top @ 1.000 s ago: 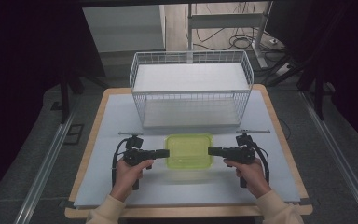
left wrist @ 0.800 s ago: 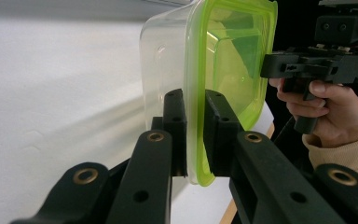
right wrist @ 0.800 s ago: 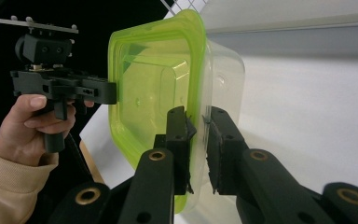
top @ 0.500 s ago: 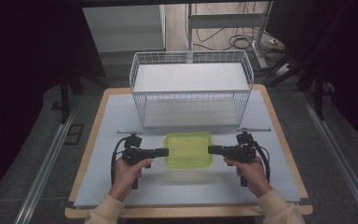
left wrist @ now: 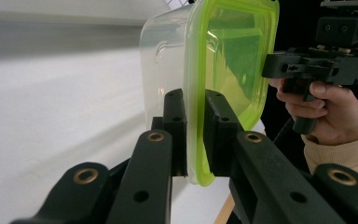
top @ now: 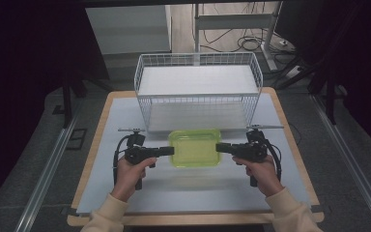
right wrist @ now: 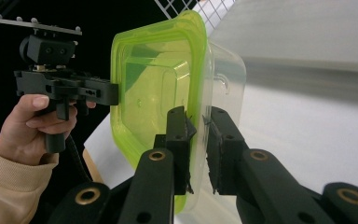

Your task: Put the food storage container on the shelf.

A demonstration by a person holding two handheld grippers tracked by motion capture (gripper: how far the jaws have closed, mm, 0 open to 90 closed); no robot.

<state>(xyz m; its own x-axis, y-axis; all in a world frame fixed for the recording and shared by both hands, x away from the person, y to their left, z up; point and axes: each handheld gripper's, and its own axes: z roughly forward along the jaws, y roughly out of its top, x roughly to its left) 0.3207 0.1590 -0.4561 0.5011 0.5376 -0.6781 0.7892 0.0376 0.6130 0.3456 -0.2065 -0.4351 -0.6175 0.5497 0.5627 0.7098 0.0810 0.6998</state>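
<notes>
Container: clear plastic container [top: 194, 148] with a lime-green lid [left wrist: 230, 60], held between the two grippers over the near middle of the white table mat [top: 101, 125], just in front of the white wire basket [top: 198, 92].
Done so far: both grippers have the rim in hand, one at each end; the container looks lifted clear of the mat, its lid on.
Left to do: judging by the layout, carry it forward and set it into the wire basket; nothing lies in the basket yet.
Left gripper [top: 166, 151]: jaws narrow, clamped on the lid rim at the container's left end.
Right gripper [top: 221, 147]: jaws narrow, pinching the rim at the right end.
Hand pose: left hand [top: 128, 173] and right hand [top: 261, 170] grip the handles from the near side, grippers level and pointing inward at each other.
</notes>
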